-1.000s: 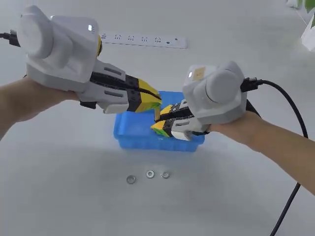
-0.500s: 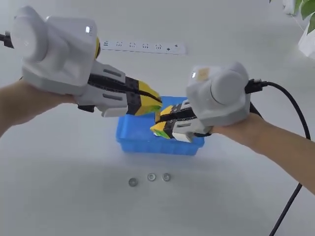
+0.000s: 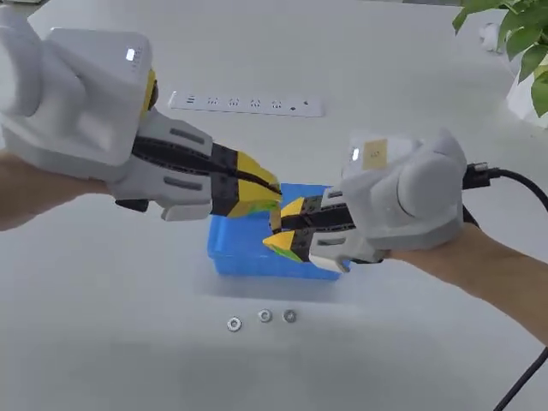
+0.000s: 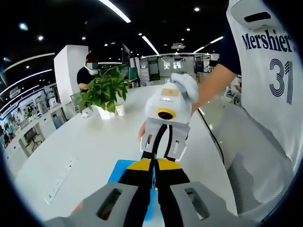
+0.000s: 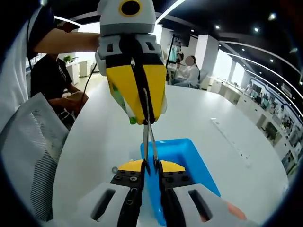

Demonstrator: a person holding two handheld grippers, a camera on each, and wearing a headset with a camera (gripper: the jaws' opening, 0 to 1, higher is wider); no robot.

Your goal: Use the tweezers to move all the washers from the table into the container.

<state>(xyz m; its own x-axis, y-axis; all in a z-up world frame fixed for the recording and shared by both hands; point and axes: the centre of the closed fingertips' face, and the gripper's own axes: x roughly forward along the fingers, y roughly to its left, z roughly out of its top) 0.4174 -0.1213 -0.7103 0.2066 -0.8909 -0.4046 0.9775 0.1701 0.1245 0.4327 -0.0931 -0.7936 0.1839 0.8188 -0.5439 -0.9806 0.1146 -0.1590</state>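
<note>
Metal washers (image 3: 265, 317), three in a short row, lie on the white surface (image 3: 103, 342) nearest us, just in front of the blue container (image 3: 244, 255) and not touching it. They sit lower than both claws and nearer to us. Above the container the right claw (image 3: 278, 228) and the left claw (image 3: 274, 185) meet tip to tip. In the right gripper view we see the thin tweezers (image 5: 147, 135) run straight from the left claw's yellow jaws into the right claw's own jaws. Each claw looks closed on the tweezers, one at either end. Beyond the container a white power strip (image 3: 248, 103) lies on the surface, and a plant (image 3: 514, 34) shows at the far right corner. Compared with a second ago, the washers keep the same row in front of the container, and the claws meet above it as before.
</note>
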